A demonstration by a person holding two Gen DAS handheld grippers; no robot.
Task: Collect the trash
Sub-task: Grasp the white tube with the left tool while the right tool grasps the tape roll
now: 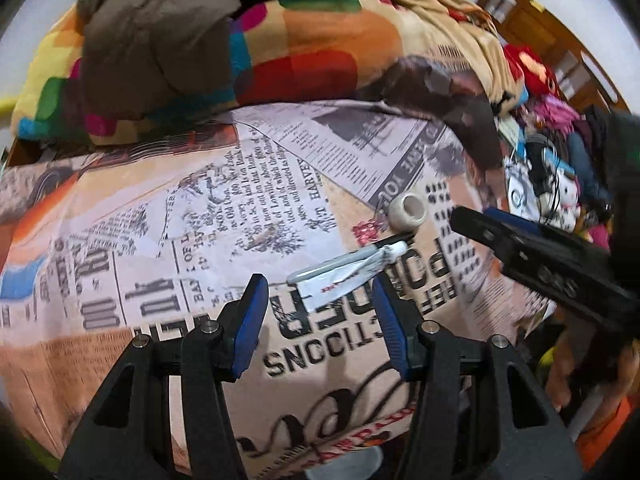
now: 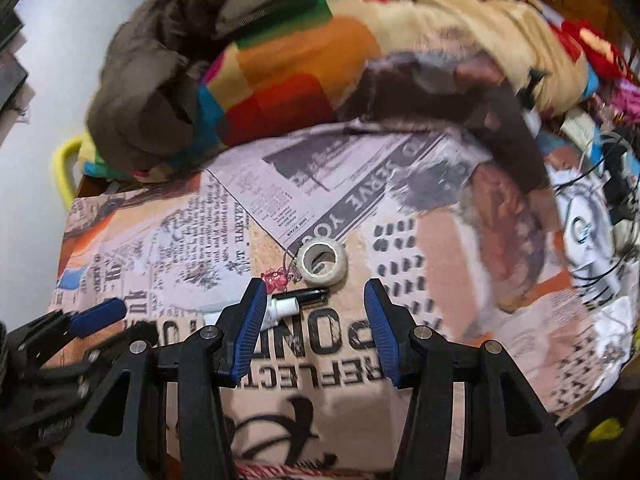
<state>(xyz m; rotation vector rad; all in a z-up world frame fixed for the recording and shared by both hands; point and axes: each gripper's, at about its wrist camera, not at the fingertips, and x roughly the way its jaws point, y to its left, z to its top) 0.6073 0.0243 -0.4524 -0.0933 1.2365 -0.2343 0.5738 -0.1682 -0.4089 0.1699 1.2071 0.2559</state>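
Right, squeezed silver tube (image 1: 344,270) with white cap lies flat on the newsprint-pattern sheet (image 1: 160,240). Landmark: the tube. Black pen (image 2: 308,294) sits touching it along the far side; white tape roll (image 2: 323,261) just beyond the cap end; pink charm (image 2: 274,279) beside the roll. Left tool (image 1: 320,320) jaws spread wide, empty, straddling the tube's near end. Right tool (image 2: 314,326) also wide open, empty, near the cap end. Colourful blanket (image 1: 312,48) heaped well behind.

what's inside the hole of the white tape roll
Through the white tape roll, only the newspaper-print cloth it lies on shows; nothing sits in the hole. Whatever lies under the roll's wall is covered.
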